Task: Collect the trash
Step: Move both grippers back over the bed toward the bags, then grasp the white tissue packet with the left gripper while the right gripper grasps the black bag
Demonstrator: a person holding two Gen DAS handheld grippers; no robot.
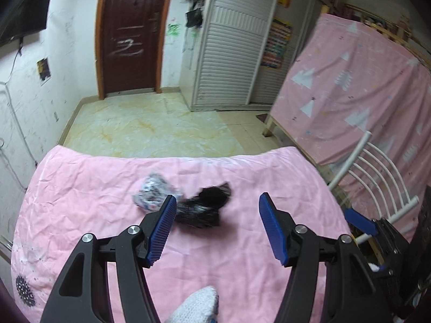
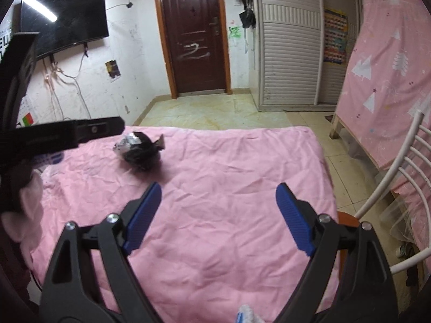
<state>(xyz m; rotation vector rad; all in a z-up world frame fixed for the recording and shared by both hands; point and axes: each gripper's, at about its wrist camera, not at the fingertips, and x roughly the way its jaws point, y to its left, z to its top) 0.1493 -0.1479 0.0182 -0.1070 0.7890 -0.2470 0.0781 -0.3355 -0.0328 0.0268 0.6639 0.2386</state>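
1. Two bits of trash are being shown on the pink bedsheet (image 1: 242, 255): a crumpled white printed wrapper (image 1: 153, 192) and a black crumpled wrapper (image 1: 204, 207), lying touching, side by side.
2. The left gripper (image 1: 215, 228) is being held released, jaws apart, nothing gripped between the pads. The black piece is sitting just ahead of it, a bit toward the left finger, which is overlapping its edge in the left wrist view. Whether contact is being made can't be told.
3. The right gripper (image 2: 218, 218) is also being held wide apart and empty, only bare sheet between its fingers.
4. From the right wrist view, the black crumpled wrapper (image 2: 142, 153) is being seen well ahead and off to the left, so the left one is clearly being favoured as the nearer tool.
5. The black piece's long axis is being read as running diagonally, lower-left to upper-right, across the left jaw gap, so probably a small shift left and forward is being called for before closing.
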